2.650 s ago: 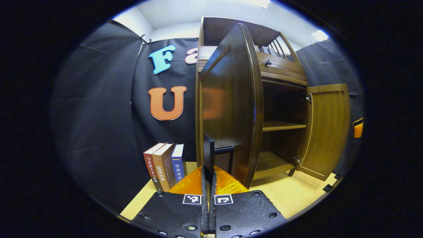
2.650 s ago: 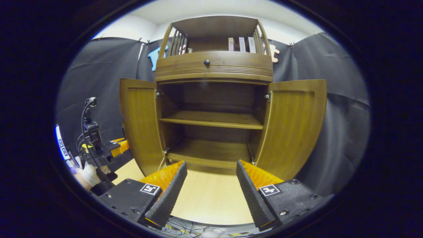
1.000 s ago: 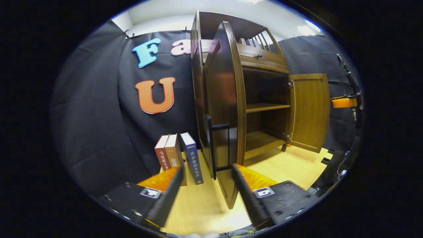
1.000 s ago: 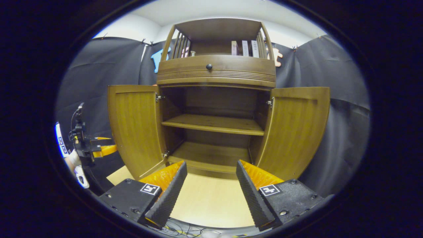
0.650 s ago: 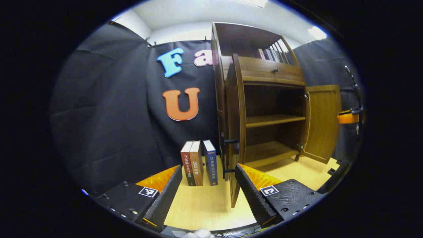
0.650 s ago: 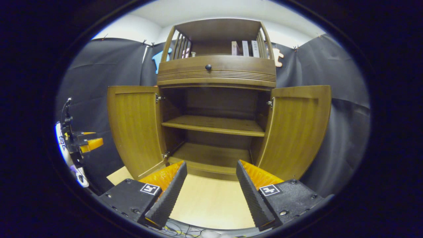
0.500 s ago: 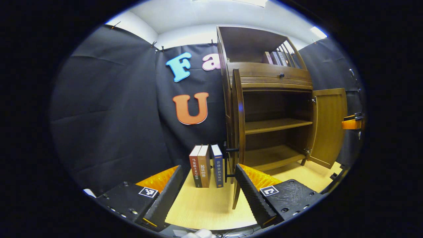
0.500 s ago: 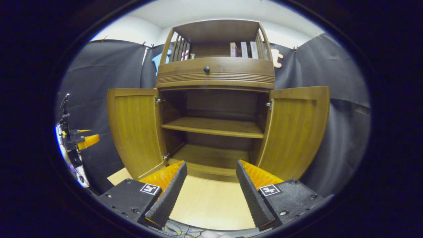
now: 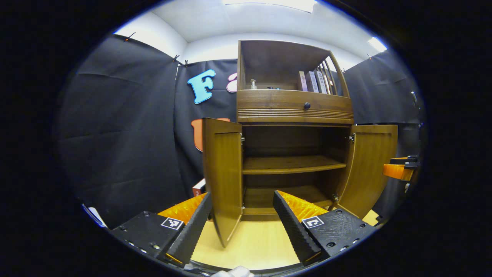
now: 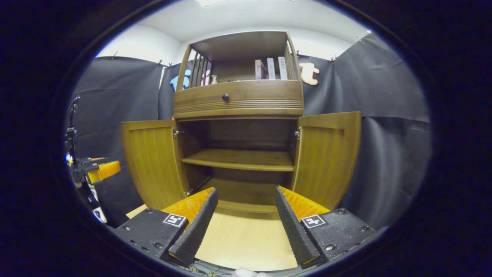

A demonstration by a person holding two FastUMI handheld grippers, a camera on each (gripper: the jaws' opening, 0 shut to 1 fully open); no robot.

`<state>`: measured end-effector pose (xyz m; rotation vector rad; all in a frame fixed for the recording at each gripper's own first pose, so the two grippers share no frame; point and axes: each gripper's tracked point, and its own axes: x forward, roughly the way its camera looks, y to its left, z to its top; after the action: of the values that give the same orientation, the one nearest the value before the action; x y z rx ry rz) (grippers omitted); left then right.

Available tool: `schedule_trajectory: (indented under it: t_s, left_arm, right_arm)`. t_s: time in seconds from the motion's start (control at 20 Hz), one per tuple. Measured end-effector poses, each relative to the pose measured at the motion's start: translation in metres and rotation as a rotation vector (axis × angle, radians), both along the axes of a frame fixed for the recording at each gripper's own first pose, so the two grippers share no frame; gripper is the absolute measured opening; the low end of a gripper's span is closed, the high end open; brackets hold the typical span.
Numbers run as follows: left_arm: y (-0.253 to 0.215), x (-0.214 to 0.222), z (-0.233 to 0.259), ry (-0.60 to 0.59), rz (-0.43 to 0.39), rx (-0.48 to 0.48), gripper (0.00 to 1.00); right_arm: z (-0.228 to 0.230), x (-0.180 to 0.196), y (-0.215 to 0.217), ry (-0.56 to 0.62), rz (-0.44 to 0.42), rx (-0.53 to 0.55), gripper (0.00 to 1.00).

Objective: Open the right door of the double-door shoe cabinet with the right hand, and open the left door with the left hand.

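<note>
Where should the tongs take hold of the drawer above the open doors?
By the small round knob at the middle of the drawer front, coming straight from the front with the right tongs open around it; the bowed front offers no other protruding hold.

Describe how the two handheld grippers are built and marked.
Left gripper and right gripper match: black bolted plates, each bearing a square black-and-white marker, orange ribbed finger backings, ridged pads. Thin cables trail beneath the right gripper.
</note>
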<state>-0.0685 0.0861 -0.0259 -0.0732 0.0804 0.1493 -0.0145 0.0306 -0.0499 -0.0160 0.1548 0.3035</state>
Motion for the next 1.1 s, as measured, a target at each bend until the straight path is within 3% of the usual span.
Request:
schedule_trajectory:
  t_s: [0.15,0.2,0.25,0.35,0.4,0.5,0.6,0.7,0.8,0.85,0.9,1.1]
  left_arm:
    - [-0.031,0.004,-0.001,0.016,-0.001,0.004,1.0]
    - [-0.039,0.005,-0.002,0.024,0.004,0.004,1.0]
    - [-0.048,0.005,-0.001,0.021,-0.003,0.0,0.96]
    - [-0.068,0.008,0.002,0.019,-0.027,-0.005,0.96]
    - [-0.073,0.008,0.004,0.019,-0.033,0.002,1.0]
    - [-0.084,0.011,0.008,0.011,-0.05,0.018,0.96]
    - [-0.089,0.011,0.01,0.012,-0.057,0.023,1.0]
    - [-0.092,0.012,0.013,0.002,-0.064,0.024,0.96]
    - [-0.093,0.015,0.015,-0.006,-0.072,0.026,0.96]
    - [-0.092,0.017,0.016,-0.006,-0.073,0.027,1.0]
    - [-0.09,0.019,0.016,-0.006,-0.071,0.03,0.96]
    - [-0.085,0.022,0.019,-0.016,-0.073,0.028,0.96]
  right_arm:
    - [0.001,-0.005,-0.008,-0.002,0.001,0.013,0.94]
    - [0.001,-0.006,-0.013,-0.002,-0.006,0.014,0.99]
    - [0.0,-0.007,-0.017,-0.004,-0.012,0.017,0.94]
    - [-0.001,-0.008,-0.025,-0.008,-0.031,0.017,0.99]
    - [0.0,-0.009,-0.031,-0.011,-0.044,0.019,0.94]
    - [0.003,-0.008,-0.039,-0.016,-0.063,0.031,0.95]
    - [0.004,-0.008,-0.045,-0.016,-0.078,0.044,0.99]
    - [0.004,-0.007,-0.048,-0.015,-0.087,0.049,0.94]
    - [0.005,-0.007,-0.051,-0.016,-0.095,0.05,0.99]
    - [0.006,-0.006,-0.054,-0.017,-0.101,0.051,0.94]
    - [0.006,-0.006,-0.055,-0.017,-0.107,0.054,0.94]
    - [0.01,-0.004,-0.057,-0.024,-0.129,0.065,0.94]
